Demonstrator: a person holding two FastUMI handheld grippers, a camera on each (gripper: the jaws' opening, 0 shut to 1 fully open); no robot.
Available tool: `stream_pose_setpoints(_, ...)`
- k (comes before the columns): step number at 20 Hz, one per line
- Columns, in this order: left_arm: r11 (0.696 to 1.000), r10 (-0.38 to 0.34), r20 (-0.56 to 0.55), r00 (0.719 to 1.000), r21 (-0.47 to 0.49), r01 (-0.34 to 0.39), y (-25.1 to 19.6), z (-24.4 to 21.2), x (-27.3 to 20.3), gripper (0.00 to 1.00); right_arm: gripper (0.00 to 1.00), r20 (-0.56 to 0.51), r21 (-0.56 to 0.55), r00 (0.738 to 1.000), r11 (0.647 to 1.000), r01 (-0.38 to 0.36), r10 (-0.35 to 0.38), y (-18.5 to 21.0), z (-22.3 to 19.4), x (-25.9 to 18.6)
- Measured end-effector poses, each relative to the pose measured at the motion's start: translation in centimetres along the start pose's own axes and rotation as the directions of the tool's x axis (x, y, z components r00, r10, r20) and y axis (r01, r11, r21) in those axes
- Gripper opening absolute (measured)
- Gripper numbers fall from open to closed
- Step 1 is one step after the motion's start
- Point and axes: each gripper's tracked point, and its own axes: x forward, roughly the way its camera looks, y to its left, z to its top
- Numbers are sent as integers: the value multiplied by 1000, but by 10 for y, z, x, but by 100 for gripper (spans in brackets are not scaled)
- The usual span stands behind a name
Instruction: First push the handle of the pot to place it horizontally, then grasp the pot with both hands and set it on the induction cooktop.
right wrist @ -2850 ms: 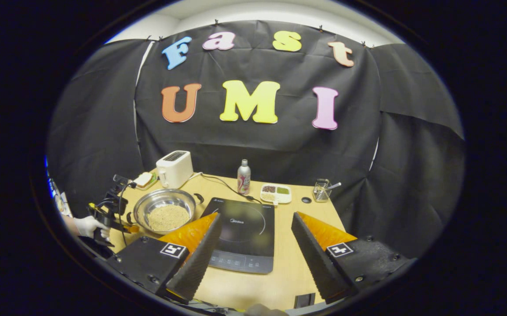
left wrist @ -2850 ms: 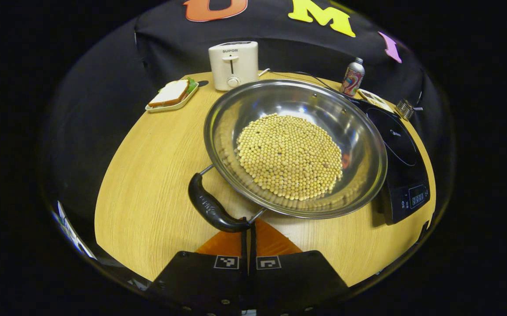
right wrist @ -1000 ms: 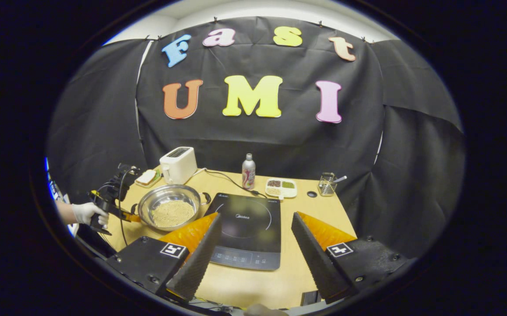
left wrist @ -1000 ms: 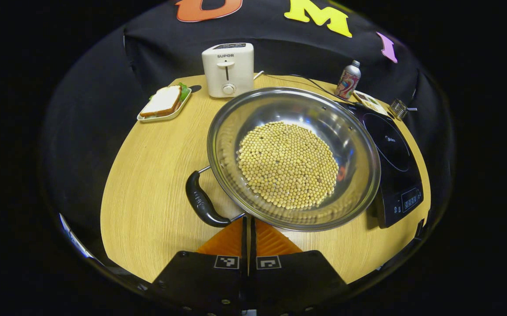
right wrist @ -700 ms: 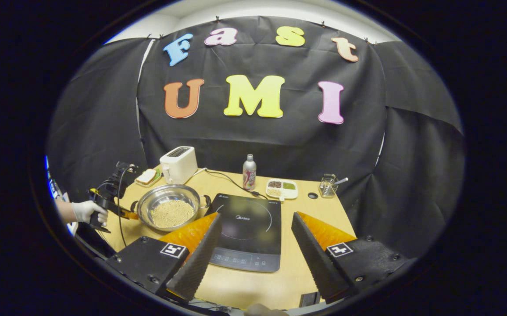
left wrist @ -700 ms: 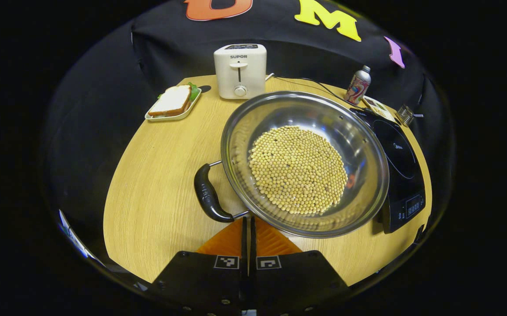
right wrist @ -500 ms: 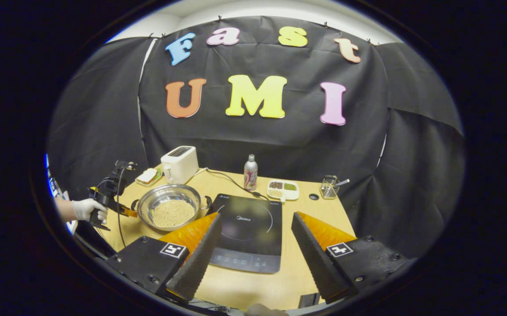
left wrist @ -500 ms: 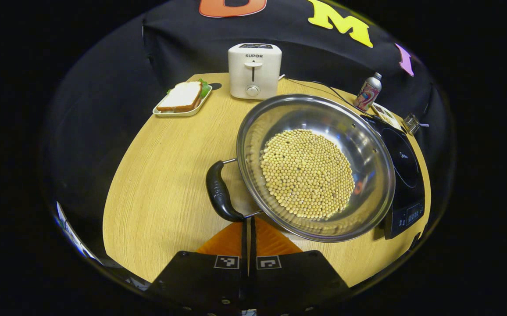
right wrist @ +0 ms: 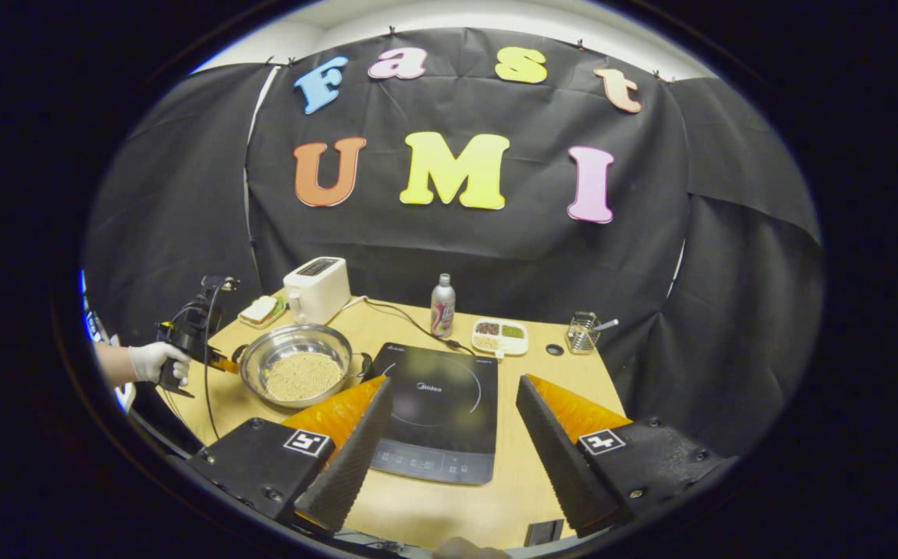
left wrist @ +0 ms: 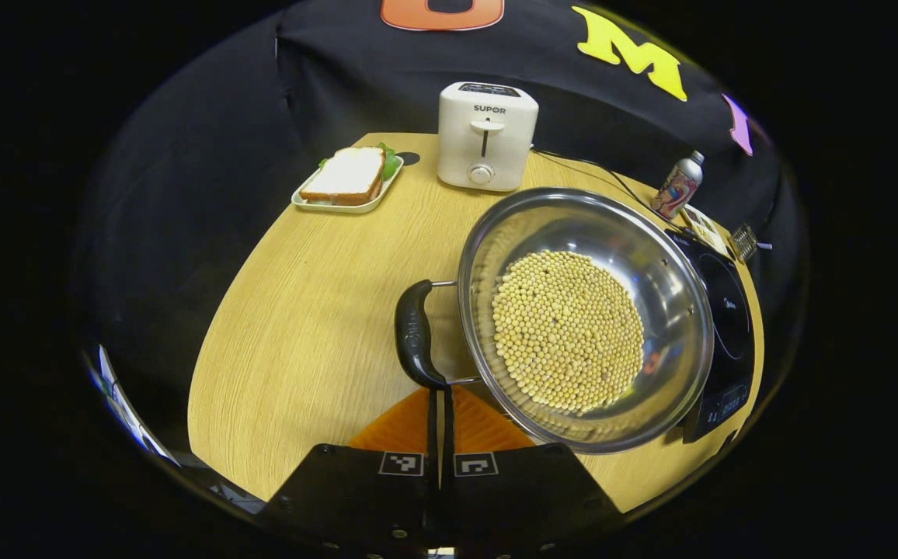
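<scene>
Pot point(left wrist: 585, 318) sits on the wooden table point(left wrist: 301, 310), steel, wide and shallow, its bottom covered with pale yellow beans point(left wrist: 568, 330). Near handle point(left wrist: 415, 335) is black, a curved grip on two wire arms, sticking out of the rim toward my left gripper point(left wrist: 440, 400). My left fingers are pressed together with nothing between them, tips just at the lower end of that handle; touching or a hair apart, I cannot tell. In the right gripper view a gloved hand point(right wrist: 152, 362) holds my left gripper point(right wrist: 220, 363) at the pot's point(right wrist: 296, 373) left side, and a second small handle point(right wrist: 363, 362) shows on the pot's far side, toward the induction cooktop point(right wrist: 435, 411).

Cooktop is black and flat, with nothing standing on it. Pot stands just beside its left edge, on the table, not on the cooktop. In the left gripper view the cooktop point(left wrist: 729, 326) peeks out behind the pot's right rim.

My right gripper point(right wrist: 453, 435) hangs above the near edge of the table point(right wrist: 449, 508) with its fingers spread wide, holding nothing, well apart from the pot.

Back of the table: white toaster point(left wrist: 486, 136), sandwich on a small tray point(left wrist: 348, 180) to its left, a bottle point(left wrist: 676, 185) with a printed wrap, a divided dish point(right wrist: 499, 336) of dry goods, a wire basket point(right wrist: 583, 332) holding a utensil. A dark cord point(right wrist: 398, 320) runs from near the toaster toward the cooktop.
</scene>
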Motion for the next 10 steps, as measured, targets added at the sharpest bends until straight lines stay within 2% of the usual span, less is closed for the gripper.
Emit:
stream_pose_setpoints(2,1000,6,2,1000,-12,-6,0,6,5,0,100,-3,-2,1000,1000,4,-4,-1,0,1)
stream_pose_setpoints(3,1000,11,3,1000,-9,-11,1,9,9,0,97,-4,-2,1000,1000,7,-7,-1,-1,1)
stream_pose_setpoints(4,1000,15,6,1000,-6,-15,1,12,11,0,100,-6,-4,1000,1000,10,-10,-3,-1,1)
stream_pose_setpoints(5,1000,19,5,1000,-5,-19,2,14,12,0,97,-6,-4,1000,1000,12,-12,-3,-1,1)
stream_pose_setpoints(6,1000,21,7,1000,-8,-21,3,18,14,0,100,-7,-4,1000,1000,14,-15,-4,-1,2)
stream_pose_setpoints(9,1000,25,10,1000,-17,-25,5,27,17,0,100,-9,-11,1000,1000,18,-18,-3,0,2)
stream_pose_setpoints(10,999,30,6,1000,-14,-30,5,29,20,0,97,-10,-14,1000,1000,17,-17,-2,0,2)
